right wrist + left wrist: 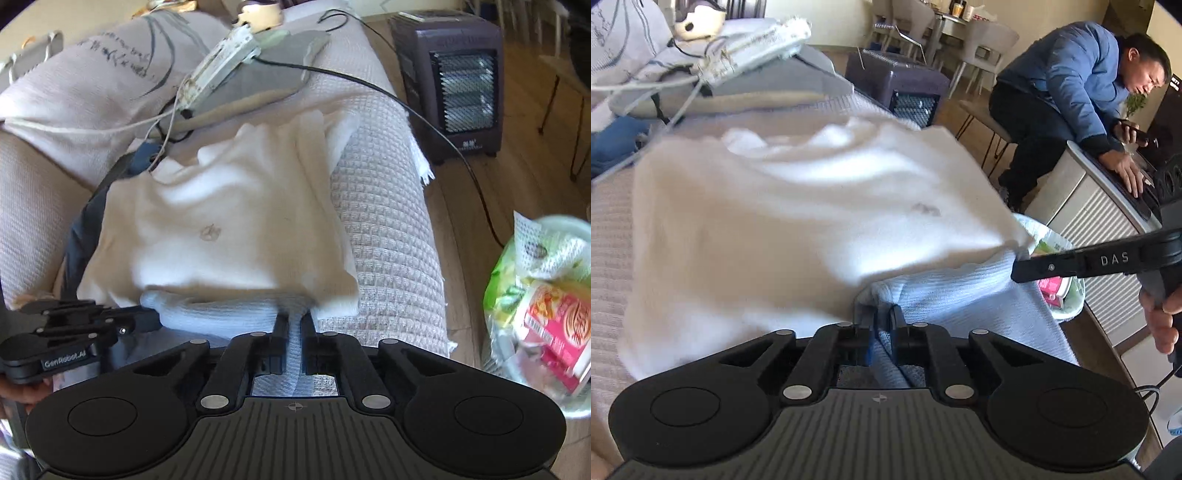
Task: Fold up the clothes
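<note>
- Your left tongs [881,319] are clamped on the near hem of the pale blue cloth [960,295].
- Your right tongs [294,325] are clamped on the same hem, further to the right.
- The white sweater [229,229] lies just beyond both sets of tongs, on the blue cloth, over the quilted sofa cover [384,229].
- A heater [454,85] stands on the floor, ahead of the right tongs and to their right.

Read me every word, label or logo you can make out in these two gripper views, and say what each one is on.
"DAS": on the black right gripper, along its finger.
"GenRobot.AI": on the black left gripper, along its body's edge.
Small round emblem, no letters readable: on the white knitted sweater.
Dark handwritten script on the pale printed cushion: too blurred.
Pink printed packet and dark grey heater badge: too blurred.
</note>
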Tool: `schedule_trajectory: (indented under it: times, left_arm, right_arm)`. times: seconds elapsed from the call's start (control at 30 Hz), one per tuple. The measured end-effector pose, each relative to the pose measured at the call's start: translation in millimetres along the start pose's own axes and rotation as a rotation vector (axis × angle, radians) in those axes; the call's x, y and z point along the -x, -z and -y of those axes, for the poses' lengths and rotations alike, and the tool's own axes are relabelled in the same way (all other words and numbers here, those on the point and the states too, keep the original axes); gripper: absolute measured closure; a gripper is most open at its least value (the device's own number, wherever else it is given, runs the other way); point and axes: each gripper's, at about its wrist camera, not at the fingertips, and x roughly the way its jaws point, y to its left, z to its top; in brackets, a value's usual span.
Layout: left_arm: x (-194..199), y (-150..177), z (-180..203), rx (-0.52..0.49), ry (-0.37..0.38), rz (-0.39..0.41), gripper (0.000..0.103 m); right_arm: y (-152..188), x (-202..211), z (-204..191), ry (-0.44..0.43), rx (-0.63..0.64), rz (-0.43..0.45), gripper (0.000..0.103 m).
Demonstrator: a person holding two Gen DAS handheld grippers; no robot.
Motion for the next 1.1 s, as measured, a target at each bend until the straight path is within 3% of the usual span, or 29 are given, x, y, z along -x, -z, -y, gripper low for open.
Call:
schedule_trajectory:
  times: [0.1, 0.13, 0.17, 0.3, 0.4, 0.5, 0.6, 0.7, 0.8, 0.87, 1.0, 1.1]
  left_arm:
    - [32, -7, 9, -0.013, -0.016, 0.051, 0.091]
    - [44, -8, 11, -0.022, -0.02, 0.068, 0.087]
    - [57, -7, 14, -0.024, -0.021, 0.076, 0.083]
    - [100, 9, 38, -0.046, -0.03, 0.078, 0.077]
    - [130, 36, 66, -0.047, 0.011, 0.052, 0.063]
    - [146, 71, 99, -0.023, 0.091, 0.028, 0.057]
    - [147, 107, 133, -0.057, 0.122, -0.014, 0.057]
    - [142, 137, 160, -0.102, 0.124, -0.055, 0.057]
    - [137, 157, 175, -0.125, 0.113, -0.068, 0.056]
    - [136, 166, 183, -0.177, 0.082, -0.05, 0.048]
    - [132, 176, 189, -0.21, 0.059, -0.063, 0.047]
    - [129, 182, 191, -0.205, 0.057, -0.07, 0.046]
  right_arm:
    - [2, 19, -1, -0.008, -0.003, 0.003, 0.07]
    - [3, 27, -1, -0.011, 0.003, 0.001, 0.06]
    - [5, 35, -2, -0.013, 0.014, 0.002, 0.057]
    - [21, 66, -3, -0.056, 0.081, -0.038, 0.056]
    - [37, 81, 1, -0.137, 0.062, -0.097, 0.055]
    - [55, 90, 3, -0.154, 0.079, -0.129, 0.038]
    - [70, 93, 2, -0.163, 0.077, -0.142, 0.038]
    - [82, 85, 5, -0.24, 0.001, -0.19, 0.038]
    - [98, 65, 14, -0.259, -0.088, -0.262, 0.038]
    - [107, 54, 21, -0.254, -0.144, -0.293, 0.038]
    - [118, 43, 37, -0.321, -0.292, -0.341, 0.035]
    - [120, 40, 40, -0.352, -0.334, -0.355, 0.032]
